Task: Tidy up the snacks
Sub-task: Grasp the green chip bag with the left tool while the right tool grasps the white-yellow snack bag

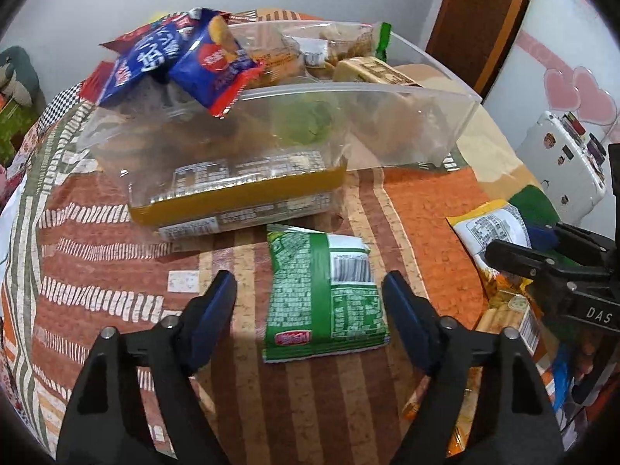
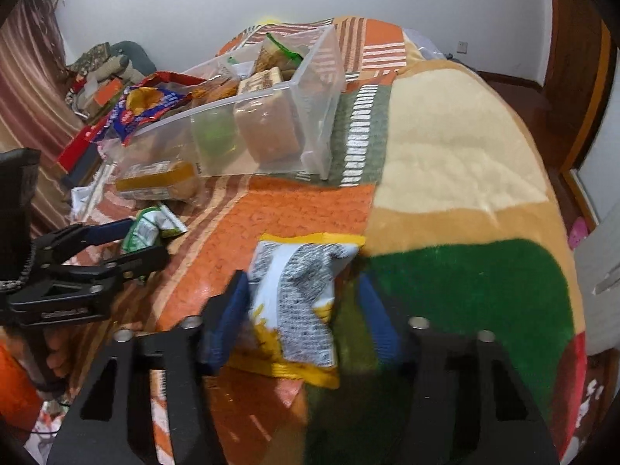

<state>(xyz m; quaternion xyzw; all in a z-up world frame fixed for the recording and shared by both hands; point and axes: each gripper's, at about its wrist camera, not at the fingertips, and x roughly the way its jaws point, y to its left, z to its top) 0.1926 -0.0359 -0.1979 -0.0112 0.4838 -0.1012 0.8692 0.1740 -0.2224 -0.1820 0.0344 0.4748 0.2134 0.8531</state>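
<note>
The left gripper (image 1: pixel 310 290) is matte black, with angular arms pierced by elongated slots and round silver pins at the joints. Its fingers (image 1: pixel 215 310) wear dark blue pads. The right gripper (image 2: pixel 304 302) is built alike: black slotted arms, silver pins, blue-padded fingers (image 2: pixel 232 314). At the right edge of the left view, its black body carries white letters reading "DAS".

A home bedroom: a bed (image 2: pixel 457 147) under a patchwork blanket, striped curtains (image 2: pixel 35 89), wooden door (image 1: pixel 484 19), heart wall stickers (image 1: pixel 577 93)
</note>
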